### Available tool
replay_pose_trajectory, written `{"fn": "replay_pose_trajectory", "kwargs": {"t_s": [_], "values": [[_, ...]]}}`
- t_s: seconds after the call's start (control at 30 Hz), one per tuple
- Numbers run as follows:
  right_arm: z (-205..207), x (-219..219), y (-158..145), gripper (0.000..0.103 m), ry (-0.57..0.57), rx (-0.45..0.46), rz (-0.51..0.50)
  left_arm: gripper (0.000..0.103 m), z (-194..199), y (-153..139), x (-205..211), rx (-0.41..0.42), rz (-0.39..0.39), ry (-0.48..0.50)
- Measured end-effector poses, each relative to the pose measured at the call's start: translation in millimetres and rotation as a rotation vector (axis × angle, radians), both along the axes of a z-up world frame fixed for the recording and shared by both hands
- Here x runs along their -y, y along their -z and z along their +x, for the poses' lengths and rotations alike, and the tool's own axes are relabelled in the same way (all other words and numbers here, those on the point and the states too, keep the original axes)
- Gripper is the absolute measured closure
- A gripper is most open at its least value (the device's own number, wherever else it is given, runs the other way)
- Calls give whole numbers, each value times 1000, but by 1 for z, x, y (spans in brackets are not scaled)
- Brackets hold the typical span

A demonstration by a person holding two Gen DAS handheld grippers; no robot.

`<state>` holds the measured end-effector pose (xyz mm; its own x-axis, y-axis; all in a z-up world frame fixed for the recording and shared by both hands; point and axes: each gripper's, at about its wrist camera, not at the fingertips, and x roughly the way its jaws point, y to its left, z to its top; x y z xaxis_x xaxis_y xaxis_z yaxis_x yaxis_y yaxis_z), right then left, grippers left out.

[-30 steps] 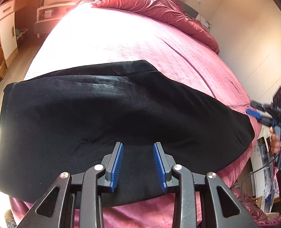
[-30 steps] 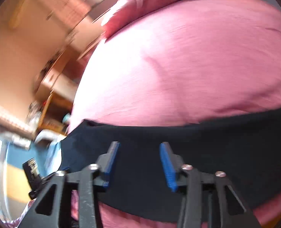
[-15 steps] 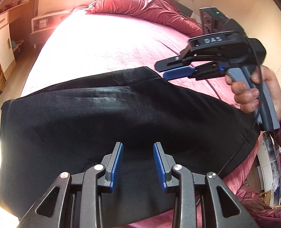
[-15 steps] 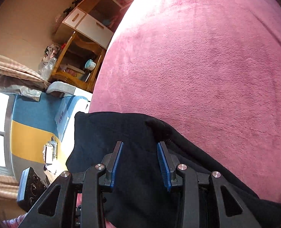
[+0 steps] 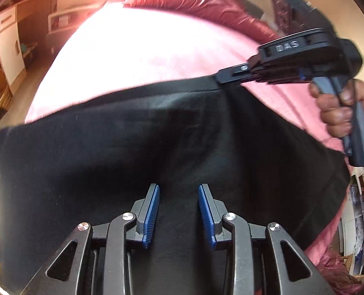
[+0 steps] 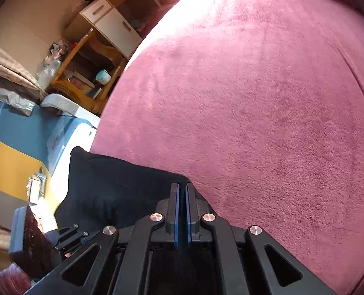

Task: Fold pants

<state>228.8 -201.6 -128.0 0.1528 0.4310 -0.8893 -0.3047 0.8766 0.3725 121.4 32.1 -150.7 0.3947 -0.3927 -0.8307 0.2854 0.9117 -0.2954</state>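
Note:
Black pants (image 5: pixel 157 142) lie spread across the near end of a pink bed (image 5: pixel 142 49). My left gripper (image 5: pixel 179 189) is open and hovers over the near part of the pants. My right gripper (image 6: pixel 182 186) is shut on the far edge corner of the pants (image 6: pixel 113 184). In the left wrist view the right gripper (image 5: pixel 219 77) reaches in from the right, its tip on that far corner, held by a hand (image 5: pixel 341 113).
A crumpled red quilt (image 5: pixel 201 2) lies at the head of the bed. White cabinets and wooden shelves (image 6: pixel 93 56) stand beside the bed on the left. A blue and yellow mat (image 6: pixel 12 147) covers the floor below.
My right gripper came in from the right over the pants, lowered to their far edge corner and shut on it. My left gripper stayed open over the near part.

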Motion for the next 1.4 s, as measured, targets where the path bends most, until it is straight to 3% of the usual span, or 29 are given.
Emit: {"fn": "replay_pose_trajectory", "kwargs": {"t_s": [0.1,0.23,0.33,0.37,0.43,0.47,0.6,0.77,0.83,0.9,1.13,1.17,1.27,1.4], "values": [[0,-3,18,99,33,-2,-40,70,1,4,-3,5,-27,-21],[-2,-12,11,97,40,34,-96,69,2,-4,-6,-12,-50,-36],[-8,-10,-4,87,70,59,-89,52,-3,-19,-22,-6,-83,-87],[-13,-7,-13,80,94,83,-85,41,-6,-24,-32,1,-99,-110],[-27,2,-30,64,126,131,-70,37,-14,-36,-58,6,-141,-170],[-35,6,-38,62,135,146,-50,37,-18,-41,-73,10,-153,-206],[-80,9,-54,62,126,172,20,37,-42,-55,-143,16,-179,-362],[-141,0,-43,61,78,183,-27,38,-73,-48,-234,-59,-247,-574],[-159,-2,-29,61,84,165,-45,41,-86,-34,-256,-90,-280,-632],[-172,0,-16,61,101,135,-48,53,-91,-19,-262,-147,-321,-655],[-192,1,8,61,141,78,-55,64,-95,14,-241,-270,-360,-643],[-193,0,9,60,141,73,-57,77,-92,17,-237,-271,-348,-635],[-195,-4,11,59,132,77,-68,94,-88,13,-228,-216,-309,-610],[-197,-6,9,59,134,83,-51,97,-87,-30,-223,-6,-316,-559]]}}
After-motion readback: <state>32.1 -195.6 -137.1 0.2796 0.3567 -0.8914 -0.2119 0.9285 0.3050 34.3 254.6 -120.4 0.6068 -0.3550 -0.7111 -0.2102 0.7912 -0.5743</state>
